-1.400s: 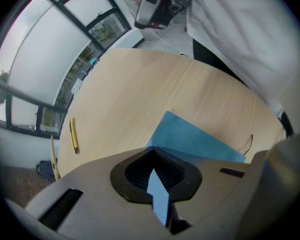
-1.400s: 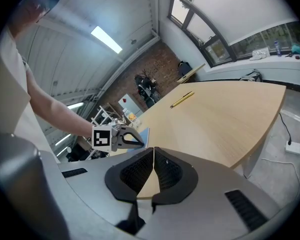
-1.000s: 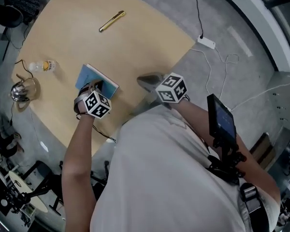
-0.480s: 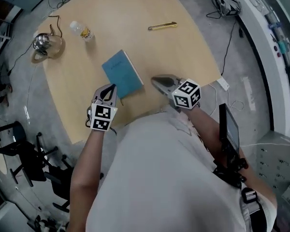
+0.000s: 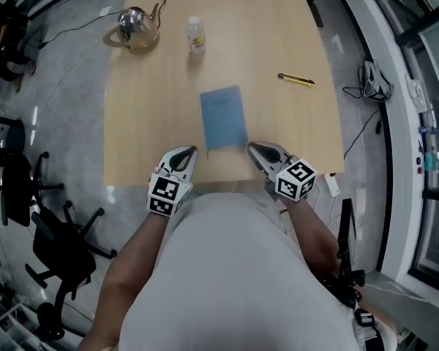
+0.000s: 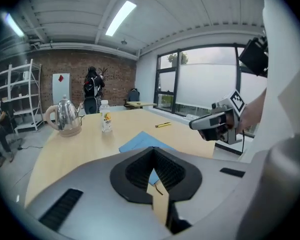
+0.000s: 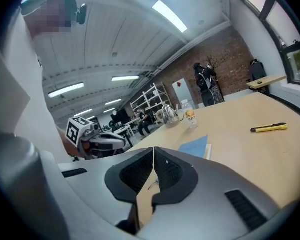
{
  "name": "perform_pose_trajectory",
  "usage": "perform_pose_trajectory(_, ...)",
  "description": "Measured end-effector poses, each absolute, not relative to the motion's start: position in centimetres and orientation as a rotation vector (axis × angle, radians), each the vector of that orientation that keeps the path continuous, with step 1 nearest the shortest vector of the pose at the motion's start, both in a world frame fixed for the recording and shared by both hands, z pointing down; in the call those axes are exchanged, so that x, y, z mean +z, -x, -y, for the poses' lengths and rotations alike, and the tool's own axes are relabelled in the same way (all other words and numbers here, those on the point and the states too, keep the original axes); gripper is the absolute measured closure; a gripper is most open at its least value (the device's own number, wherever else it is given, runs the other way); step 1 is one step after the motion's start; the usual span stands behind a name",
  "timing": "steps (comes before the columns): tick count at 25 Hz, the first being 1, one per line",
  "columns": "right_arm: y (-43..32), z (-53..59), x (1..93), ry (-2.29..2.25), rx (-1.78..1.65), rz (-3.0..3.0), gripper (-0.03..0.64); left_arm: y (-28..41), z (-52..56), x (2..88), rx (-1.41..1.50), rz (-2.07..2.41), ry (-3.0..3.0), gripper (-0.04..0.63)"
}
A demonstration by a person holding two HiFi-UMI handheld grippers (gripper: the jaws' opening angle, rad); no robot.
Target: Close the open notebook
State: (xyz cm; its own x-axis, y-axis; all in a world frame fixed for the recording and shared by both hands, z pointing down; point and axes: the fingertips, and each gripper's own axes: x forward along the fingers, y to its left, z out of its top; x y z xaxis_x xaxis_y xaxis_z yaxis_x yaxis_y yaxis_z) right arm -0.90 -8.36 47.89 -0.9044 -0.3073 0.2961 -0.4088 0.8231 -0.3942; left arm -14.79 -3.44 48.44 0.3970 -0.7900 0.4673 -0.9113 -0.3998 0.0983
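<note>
The blue notebook (image 5: 223, 118) lies closed and flat on the wooden table (image 5: 146, 123), near its front edge. My left gripper (image 5: 191, 151) hovers just off the notebook's near left corner, jaws shut and empty. Off the near right corner my right gripper (image 5: 253, 147) is also shut with nothing in it. Neither touches the book. In the left gripper view the notebook (image 6: 140, 141) lies beyond the shut jaws, with the right gripper (image 6: 210, 124) at the right. The right gripper view shows the notebook (image 7: 195, 146) ahead and the left gripper (image 7: 107, 139) at the left.
A yellow pen (image 5: 296, 80) lies to the right of the notebook. At the table's far edge stand a metal kettle (image 5: 135, 26) and a small bottle (image 5: 196, 35). Office chairs (image 5: 29, 189) stand on the floor at the left, cables (image 5: 369, 86) at the right.
My left gripper has come off the notebook and drawn back toward the table's near edge; the book now lies flat. The right gripper has drawn back too. The head view has swung round.
</note>
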Motion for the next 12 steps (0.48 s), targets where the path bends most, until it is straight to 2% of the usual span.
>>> perform_pose_trajectory(12,3.4,3.9,47.4,-0.609,0.574,2.787,0.6,16.6,0.6,48.4,0.421,1.452,-2.343,0.588)
